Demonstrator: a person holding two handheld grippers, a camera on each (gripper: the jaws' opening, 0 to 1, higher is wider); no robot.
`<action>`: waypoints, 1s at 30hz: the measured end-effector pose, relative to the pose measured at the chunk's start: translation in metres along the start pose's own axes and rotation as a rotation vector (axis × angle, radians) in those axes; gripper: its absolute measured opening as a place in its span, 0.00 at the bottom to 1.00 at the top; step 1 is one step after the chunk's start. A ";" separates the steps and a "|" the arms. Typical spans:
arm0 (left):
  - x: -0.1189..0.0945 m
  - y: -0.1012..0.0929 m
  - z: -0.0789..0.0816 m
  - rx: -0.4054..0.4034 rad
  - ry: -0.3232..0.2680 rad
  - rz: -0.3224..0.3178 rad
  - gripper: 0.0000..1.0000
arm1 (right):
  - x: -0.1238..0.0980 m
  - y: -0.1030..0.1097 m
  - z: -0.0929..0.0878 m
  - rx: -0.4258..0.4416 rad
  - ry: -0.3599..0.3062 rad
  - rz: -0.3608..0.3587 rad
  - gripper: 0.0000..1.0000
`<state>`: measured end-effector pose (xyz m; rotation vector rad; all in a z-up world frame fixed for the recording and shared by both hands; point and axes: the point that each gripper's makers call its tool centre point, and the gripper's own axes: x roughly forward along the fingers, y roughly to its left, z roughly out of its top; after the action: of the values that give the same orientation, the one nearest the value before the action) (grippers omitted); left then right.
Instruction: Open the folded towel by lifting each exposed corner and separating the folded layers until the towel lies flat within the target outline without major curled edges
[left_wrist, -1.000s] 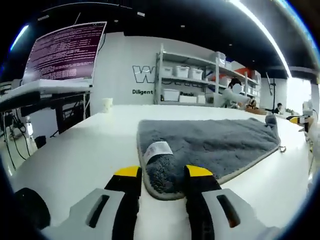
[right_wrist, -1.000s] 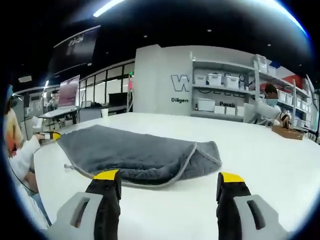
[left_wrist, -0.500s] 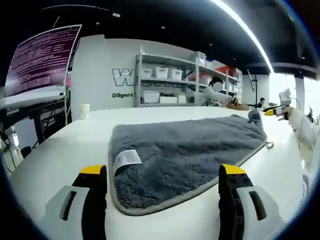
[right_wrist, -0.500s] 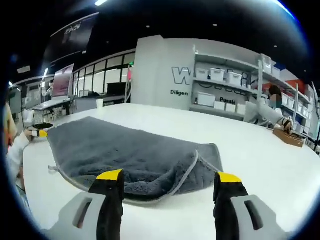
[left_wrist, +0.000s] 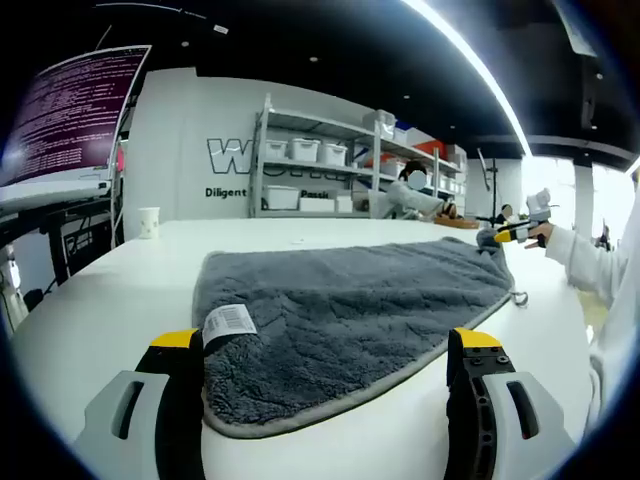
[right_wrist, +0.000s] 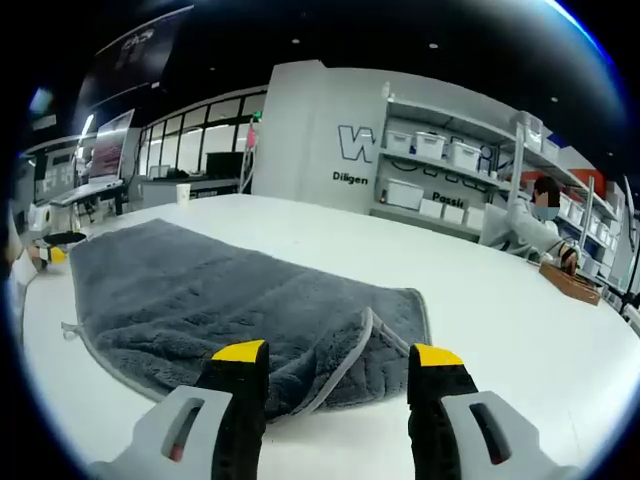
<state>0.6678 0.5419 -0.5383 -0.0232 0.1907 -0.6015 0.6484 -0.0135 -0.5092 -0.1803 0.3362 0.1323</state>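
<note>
The grey towel (left_wrist: 350, 305) lies spread on the white table (left_wrist: 120, 290), its near corner with a white label (left_wrist: 228, 322) folded over. My left gripper (left_wrist: 327, 345) is open wide, and this corner lies flat between its jaws, touching neither. The right gripper (left_wrist: 520, 232), held by a hand in a white sleeve, sits at the towel's far corner. In the right gripper view, the towel (right_wrist: 220, 295) has a corner flap (right_wrist: 375, 335) folded back on itself. My right gripper (right_wrist: 338, 358) stands open, low over that flap. The left gripper (right_wrist: 50, 252) shows at the far left corner.
A paper cup (left_wrist: 148, 221) stands on the table's far left. Shelves with white bins (left_wrist: 320, 180) line the back wall, and a person (left_wrist: 410, 195) works there. A large screen (left_wrist: 70, 115) hangs on the left. A brown box (right_wrist: 570, 280) lies at the table's far right.
My left jaws have spread wide from around the labelled corner, which now lies on the table. The right gripper has moved closer to the folded flap, its jaws a little narrower.
</note>
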 end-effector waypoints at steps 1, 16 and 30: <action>0.000 0.000 0.000 -0.003 0.001 0.002 0.99 | 0.002 0.001 -0.001 -0.004 0.004 0.004 0.44; -0.001 0.001 -0.002 -0.003 0.008 0.007 0.99 | -0.018 -0.009 -0.009 -0.098 -0.001 0.011 0.00; -0.001 0.003 0.001 -0.003 -0.003 0.017 0.99 | -0.066 -0.010 -0.042 -0.014 0.035 -0.015 0.00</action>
<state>0.6684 0.5449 -0.5375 -0.0258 0.1884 -0.5844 0.5745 -0.0378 -0.5244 -0.1992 0.3688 0.1165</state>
